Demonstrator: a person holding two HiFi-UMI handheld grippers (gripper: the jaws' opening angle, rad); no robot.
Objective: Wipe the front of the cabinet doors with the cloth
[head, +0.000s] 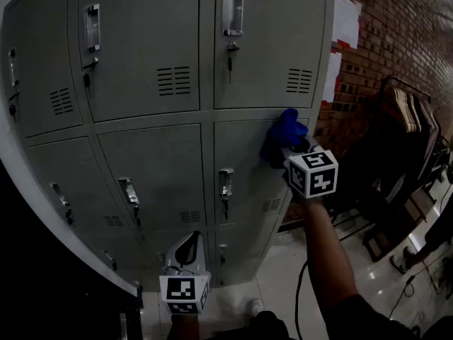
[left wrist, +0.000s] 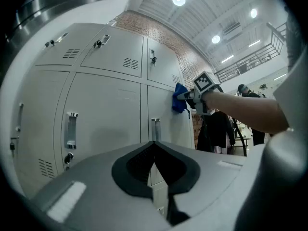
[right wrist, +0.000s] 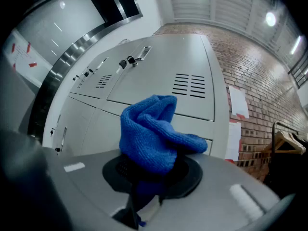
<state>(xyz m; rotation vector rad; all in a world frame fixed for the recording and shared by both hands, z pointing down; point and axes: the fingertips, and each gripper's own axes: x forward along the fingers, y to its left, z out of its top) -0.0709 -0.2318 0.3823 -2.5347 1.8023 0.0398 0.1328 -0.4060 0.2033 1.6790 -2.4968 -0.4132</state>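
Right gripper clenched on the blue cloth, held at the one-o'clock corner of the middle right cabinet door; left gripper, closed and empty, hangs at six o'clock; wiping judged under way, most doors likely remaining.

cloth: bright blue, knitted weave | cabinet doors: plain light grey | handles: silver | right tongs: grey body, black pads | left tongs: grey, black pads | marker cube: white, black square pattern | brick wall, 2 o'clock: red-brown | paper sheets: white | floor, 5 o'clock: pale, glossy
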